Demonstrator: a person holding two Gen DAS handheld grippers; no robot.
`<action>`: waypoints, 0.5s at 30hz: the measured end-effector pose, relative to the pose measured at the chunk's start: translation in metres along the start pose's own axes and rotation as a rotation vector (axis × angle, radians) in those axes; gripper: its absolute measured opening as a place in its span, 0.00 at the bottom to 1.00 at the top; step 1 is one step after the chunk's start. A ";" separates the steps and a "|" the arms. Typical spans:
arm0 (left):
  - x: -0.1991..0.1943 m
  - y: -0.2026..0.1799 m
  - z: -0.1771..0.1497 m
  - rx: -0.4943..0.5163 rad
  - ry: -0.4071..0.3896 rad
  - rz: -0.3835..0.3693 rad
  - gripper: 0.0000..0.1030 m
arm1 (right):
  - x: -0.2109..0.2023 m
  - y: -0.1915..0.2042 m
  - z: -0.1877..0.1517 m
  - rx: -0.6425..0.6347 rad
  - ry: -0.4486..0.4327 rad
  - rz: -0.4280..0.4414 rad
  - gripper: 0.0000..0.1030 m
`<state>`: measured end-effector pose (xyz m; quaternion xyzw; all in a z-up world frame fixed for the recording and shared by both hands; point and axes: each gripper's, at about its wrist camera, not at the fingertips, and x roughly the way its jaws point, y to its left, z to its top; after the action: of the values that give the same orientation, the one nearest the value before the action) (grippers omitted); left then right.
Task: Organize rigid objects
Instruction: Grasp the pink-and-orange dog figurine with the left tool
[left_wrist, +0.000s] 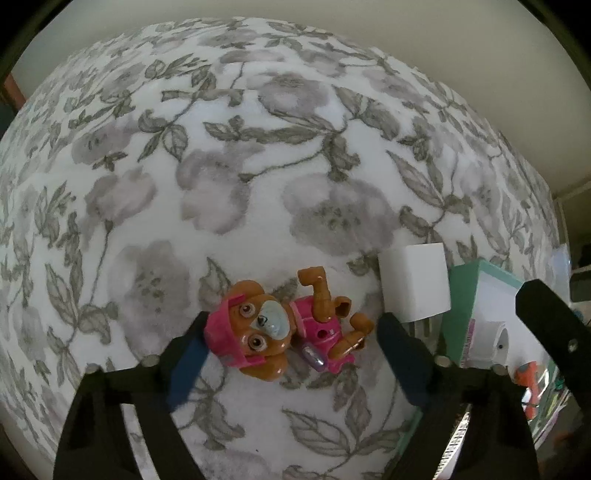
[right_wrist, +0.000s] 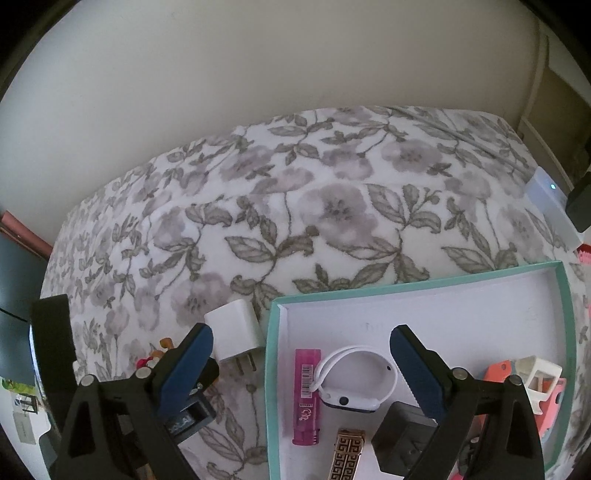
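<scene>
Left gripper spread, 2 pads straddling toy pup figure, not pinching. Figure lies on floral blanket, white charger at its 2 o'clock, teal tray beyond. Likely light, hard, slick plastic; thin legs fragile. Best hold: across head or torso. Right gripper spread, empty, over tray.

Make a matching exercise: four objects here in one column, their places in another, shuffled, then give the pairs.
1. toy dog
2. white charger
3. pink lighter
4. white watch

A. in the box, left side
B. on the blanket, between the left gripper's open jaws
C. in the box, right of the lighter
D. on the blanket, just outside the box's left wall

Pairs: 1-B, 2-D, 3-A, 4-C
</scene>
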<state>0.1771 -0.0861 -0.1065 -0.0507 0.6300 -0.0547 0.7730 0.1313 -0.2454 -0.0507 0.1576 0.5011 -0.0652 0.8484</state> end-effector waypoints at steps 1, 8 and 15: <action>0.001 -0.001 0.001 0.007 -0.003 0.003 0.82 | 0.000 0.000 0.000 -0.001 0.001 0.001 0.95; 0.002 0.002 0.004 -0.005 -0.011 -0.030 0.81 | 0.002 0.004 0.000 -0.013 -0.006 0.017 0.95; -0.006 0.030 0.005 -0.081 -0.038 -0.014 0.81 | 0.010 0.013 0.000 -0.046 0.006 0.048 0.85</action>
<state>0.1809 -0.0551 -0.1039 -0.0875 0.6165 -0.0338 0.7817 0.1394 -0.2326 -0.0572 0.1499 0.5012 -0.0328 0.8516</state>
